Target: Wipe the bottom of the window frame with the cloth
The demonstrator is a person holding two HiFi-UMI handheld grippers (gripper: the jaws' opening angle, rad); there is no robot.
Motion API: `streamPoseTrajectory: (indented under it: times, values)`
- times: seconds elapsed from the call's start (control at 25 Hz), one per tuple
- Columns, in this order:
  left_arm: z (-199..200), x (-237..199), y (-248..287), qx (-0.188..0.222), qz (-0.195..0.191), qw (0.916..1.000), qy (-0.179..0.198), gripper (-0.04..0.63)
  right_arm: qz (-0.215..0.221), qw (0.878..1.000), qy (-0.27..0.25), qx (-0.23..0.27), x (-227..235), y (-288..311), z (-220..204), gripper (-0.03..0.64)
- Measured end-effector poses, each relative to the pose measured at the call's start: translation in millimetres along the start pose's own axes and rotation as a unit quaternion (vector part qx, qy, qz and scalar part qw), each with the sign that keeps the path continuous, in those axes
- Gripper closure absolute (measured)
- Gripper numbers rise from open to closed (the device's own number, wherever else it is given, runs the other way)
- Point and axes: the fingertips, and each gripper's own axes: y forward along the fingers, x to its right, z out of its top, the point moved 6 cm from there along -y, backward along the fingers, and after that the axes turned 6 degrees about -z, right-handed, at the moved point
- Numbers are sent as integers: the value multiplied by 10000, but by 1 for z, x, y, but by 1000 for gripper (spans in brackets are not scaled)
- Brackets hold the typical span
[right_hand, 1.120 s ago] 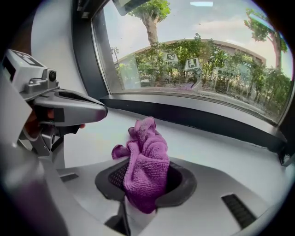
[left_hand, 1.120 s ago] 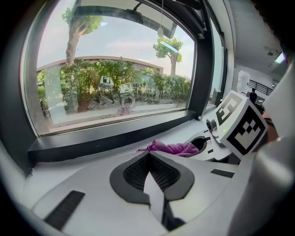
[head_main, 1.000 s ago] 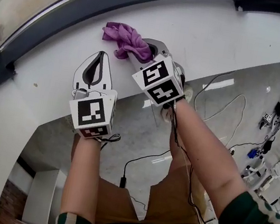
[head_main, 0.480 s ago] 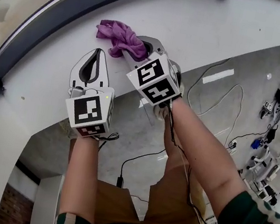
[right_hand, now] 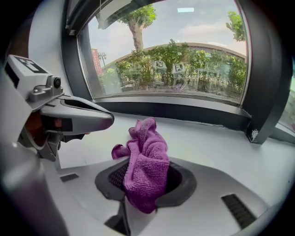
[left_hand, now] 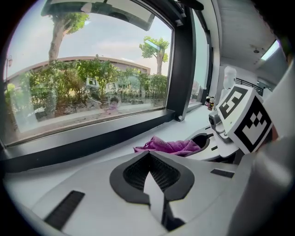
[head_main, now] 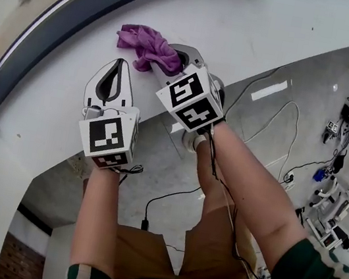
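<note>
Cloth (right_hand: 146,159), purple, in right gripper (head_main: 183,59)

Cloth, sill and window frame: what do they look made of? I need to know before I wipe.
Cloth: purple microfibre or terry, judging by the fine looped weave and soft folds.
Sill: white, smooth and matte; painted board or stone, I cannot tell which.
Frame: dark, smooth satin finish with crisp edges, probably coated metal, possibly plastic.
</note>
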Motion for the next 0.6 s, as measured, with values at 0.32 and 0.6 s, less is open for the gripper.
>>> streamPoseTrajectory:
  times: [0.32,0.6]
  values:
    - [13,7,2,127,-290,9994,-122,586,-162,9999,-43,2,0,-4,2,488]
    - [5,1,-6,189,-301,9993,95,586,-367,9993,-38,69,-3,-12,5,488]
